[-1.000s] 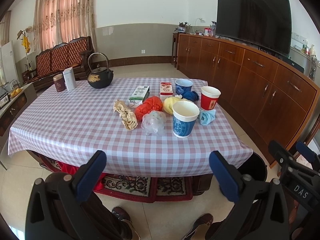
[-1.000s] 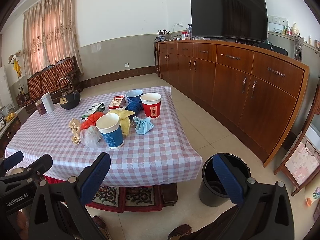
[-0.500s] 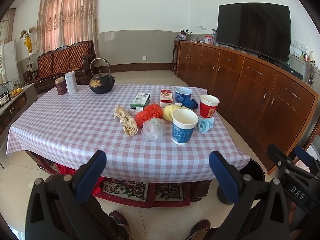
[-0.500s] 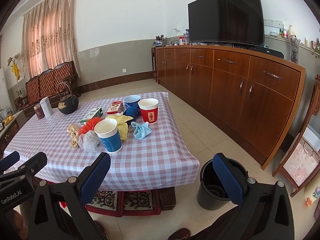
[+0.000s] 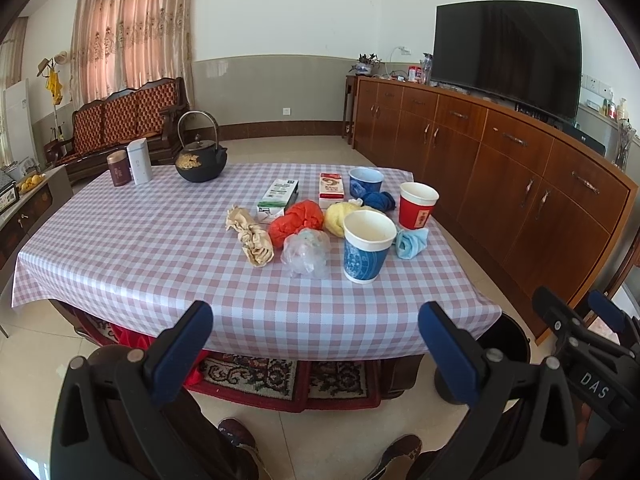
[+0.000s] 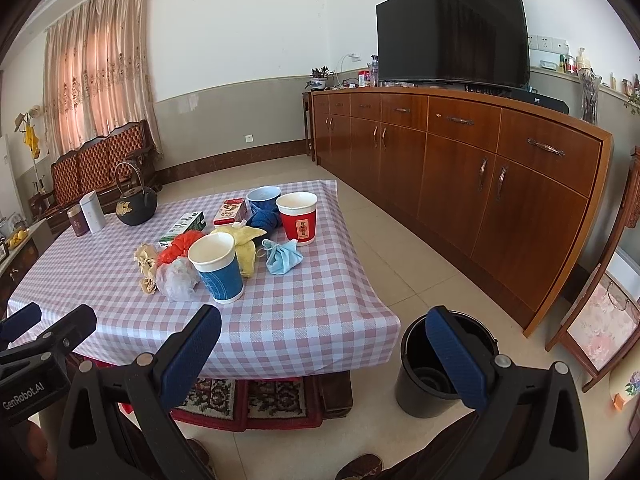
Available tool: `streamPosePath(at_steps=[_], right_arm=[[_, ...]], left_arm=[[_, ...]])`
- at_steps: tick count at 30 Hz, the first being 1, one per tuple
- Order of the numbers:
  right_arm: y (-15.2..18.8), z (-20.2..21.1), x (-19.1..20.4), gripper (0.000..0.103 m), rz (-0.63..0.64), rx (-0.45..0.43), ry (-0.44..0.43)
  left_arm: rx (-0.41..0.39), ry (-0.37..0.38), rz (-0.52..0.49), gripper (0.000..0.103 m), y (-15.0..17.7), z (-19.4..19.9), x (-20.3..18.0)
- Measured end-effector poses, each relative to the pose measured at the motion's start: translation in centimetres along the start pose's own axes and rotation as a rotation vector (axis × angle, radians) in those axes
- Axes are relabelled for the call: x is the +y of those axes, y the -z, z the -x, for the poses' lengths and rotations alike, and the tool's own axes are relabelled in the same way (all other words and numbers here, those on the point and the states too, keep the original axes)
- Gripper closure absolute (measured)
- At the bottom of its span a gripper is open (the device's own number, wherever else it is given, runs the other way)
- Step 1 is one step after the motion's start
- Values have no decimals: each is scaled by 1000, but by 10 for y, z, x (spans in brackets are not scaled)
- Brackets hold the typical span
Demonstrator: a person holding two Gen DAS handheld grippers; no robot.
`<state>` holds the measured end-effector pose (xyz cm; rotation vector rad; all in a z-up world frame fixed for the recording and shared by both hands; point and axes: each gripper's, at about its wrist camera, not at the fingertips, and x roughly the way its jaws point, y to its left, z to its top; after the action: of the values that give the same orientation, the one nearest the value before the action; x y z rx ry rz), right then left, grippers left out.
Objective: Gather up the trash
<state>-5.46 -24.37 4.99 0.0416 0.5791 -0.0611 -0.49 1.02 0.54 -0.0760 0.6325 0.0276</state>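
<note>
Trash lies in a cluster on the checked table [image 5: 120,256]: a blue paper cup [image 5: 367,247], a red paper cup [image 5: 417,205], a clear plastic wad [image 5: 306,253], a beige wad [image 5: 251,236], red [image 5: 296,218], yellow [image 5: 340,216] and dark blue [image 5: 378,200] wads, a light blue mask [image 5: 412,242] and two cartons [image 5: 279,196]. A black bin [image 6: 444,364] stands on the floor at the table's right corner. My left gripper [image 5: 316,344] and right gripper [image 6: 320,344] are open and empty, held off the table's near edge.
A black kettle [image 5: 200,160] and two tins [image 5: 130,164] stand at the table's far left. A long wooden sideboard [image 6: 480,176] with a TV [image 6: 452,28] runs along the right wall. A sofa [image 5: 128,116] stands at the back.
Both grippers have pulled back and risen a little, so the table looks slightly farther and the bin shows more fully. Nothing on the table moved.
</note>
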Motion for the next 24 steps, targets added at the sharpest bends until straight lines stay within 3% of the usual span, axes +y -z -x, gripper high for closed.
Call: streamPosePath(at_steps=[24], right_arm=[[1, -18, 11, 0, 10, 31, -38]], left_arm=[[26, -15, -4, 0, 1, -19, 9]])
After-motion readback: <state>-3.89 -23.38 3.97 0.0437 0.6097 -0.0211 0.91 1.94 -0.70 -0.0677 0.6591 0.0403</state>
